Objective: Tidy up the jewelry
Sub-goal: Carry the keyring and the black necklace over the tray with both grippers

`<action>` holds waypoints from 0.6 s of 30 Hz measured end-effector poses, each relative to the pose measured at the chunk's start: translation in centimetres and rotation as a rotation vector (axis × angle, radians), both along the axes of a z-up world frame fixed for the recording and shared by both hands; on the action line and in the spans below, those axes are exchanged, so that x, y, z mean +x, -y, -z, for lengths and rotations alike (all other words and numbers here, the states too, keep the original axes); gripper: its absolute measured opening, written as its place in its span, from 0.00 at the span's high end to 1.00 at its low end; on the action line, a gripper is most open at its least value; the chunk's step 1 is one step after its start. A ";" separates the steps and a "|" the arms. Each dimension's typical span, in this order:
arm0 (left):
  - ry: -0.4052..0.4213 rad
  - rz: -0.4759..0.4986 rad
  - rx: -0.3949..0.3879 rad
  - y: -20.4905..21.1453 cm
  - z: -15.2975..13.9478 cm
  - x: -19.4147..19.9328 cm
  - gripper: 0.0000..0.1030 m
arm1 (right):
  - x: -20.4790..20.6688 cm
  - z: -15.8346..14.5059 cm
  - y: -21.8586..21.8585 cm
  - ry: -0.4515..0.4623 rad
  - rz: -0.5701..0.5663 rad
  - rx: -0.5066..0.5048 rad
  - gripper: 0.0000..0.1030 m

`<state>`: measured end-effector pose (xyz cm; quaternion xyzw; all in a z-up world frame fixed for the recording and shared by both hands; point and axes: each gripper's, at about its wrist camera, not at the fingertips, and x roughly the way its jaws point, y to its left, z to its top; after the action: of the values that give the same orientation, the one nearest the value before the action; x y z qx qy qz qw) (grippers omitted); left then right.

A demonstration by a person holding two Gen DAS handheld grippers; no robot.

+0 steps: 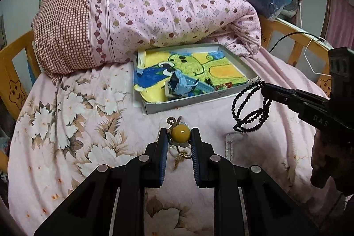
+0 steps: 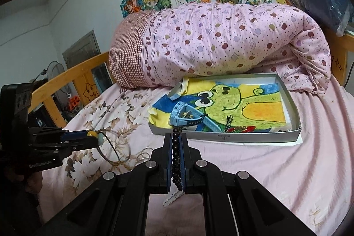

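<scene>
Pink floral bedding (image 1: pixel 73 116) is carrying a shallow grey tray (image 2: pixel 223 138) that already holds a blue watch (image 2: pixel 188 119). We are finding the left tool (image 1: pixel 178 133) pinching a yellow bead pendant (image 1: pixel 181 132), its cord trailing onto the bed, and the right tool (image 2: pixel 176 142) pressed together on a black bead strand (image 1: pixel 250 110); both are hanging short of the tray, presumably awaiting deposit. Part of the strand is running out of sight between the jaws.

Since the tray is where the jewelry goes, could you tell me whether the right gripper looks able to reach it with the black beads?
Probably yes. The right gripper, shut on the black bead string, points at the tray, with only bare blanket between. The blue watch sits near the front edge.
</scene>
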<state>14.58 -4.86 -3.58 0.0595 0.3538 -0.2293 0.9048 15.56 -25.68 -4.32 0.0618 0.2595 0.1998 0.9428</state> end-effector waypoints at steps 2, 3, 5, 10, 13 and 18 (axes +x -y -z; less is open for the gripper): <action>0.011 0.004 -0.003 0.1 -0.6 -0.2 0.84 | 0.0 -0.2 0.2 0.005 0.004 0.007 0.94; 0.017 0.007 -0.006 0.2 -0.9 -0.2 0.84 | -0.1 -0.3 0.3 0.007 0.005 0.011 0.94; 0.025 0.015 -0.010 0.4 -1.3 -0.3 0.84 | -0.1 -0.5 0.4 0.013 0.007 0.013 0.94; 0.052 0.029 -0.016 1.4 -2.1 0.4 0.84 | 0.6 -1.3 1.1 0.039 0.010 0.004 0.94; 0.066 0.040 -0.050 2.1 -2.8 1.2 0.84 | 1.2 -2.2 1.9 0.058 0.018 0.011 0.94; 0.082 0.069 -0.083 3.1 -3.8 2.8 0.84 | 2.8 -3.3 3.0 0.078 0.025 0.021 0.94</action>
<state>17.42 -7.94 0.21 0.0433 0.3044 -0.2721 0.9118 18.39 -28.71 -1.03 0.0672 0.2196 0.1928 0.9540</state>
